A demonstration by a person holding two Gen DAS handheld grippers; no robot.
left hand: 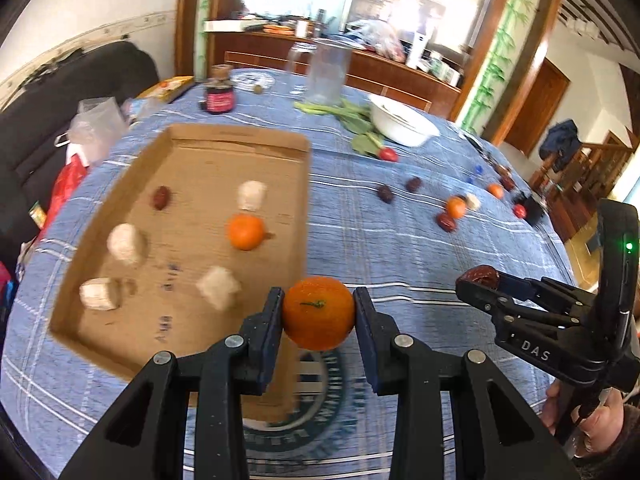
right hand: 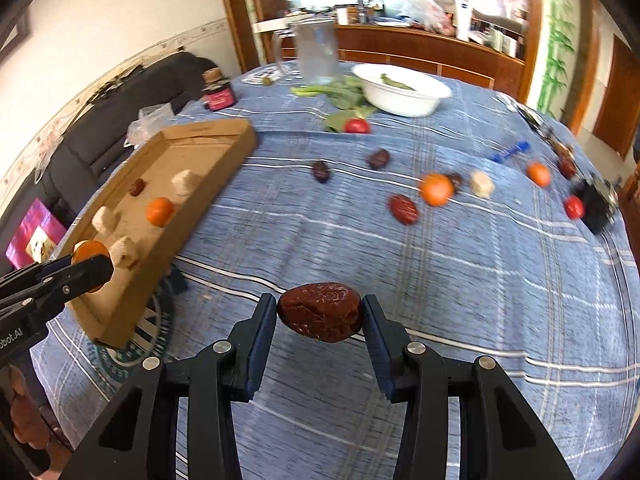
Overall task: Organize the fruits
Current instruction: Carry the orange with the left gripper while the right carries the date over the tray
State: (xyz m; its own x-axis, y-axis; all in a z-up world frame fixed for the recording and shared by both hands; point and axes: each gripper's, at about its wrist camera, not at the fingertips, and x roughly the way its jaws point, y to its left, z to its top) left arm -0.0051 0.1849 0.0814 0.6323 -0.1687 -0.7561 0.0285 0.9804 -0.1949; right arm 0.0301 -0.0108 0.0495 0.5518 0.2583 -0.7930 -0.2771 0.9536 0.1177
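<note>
Left gripper [left hand: 319, 314] is clamping a mandarin [left hand: 319, 313] beside the cardboard tray [left hand: 236, 136] lying ahead-left; right gripper [right hand: 320, 312] is pinching a red date [right hand: 320, 312]. Carrying each fully over the rim before releasing is advisable. Legible: "DAS", "bot.AI".
</note>
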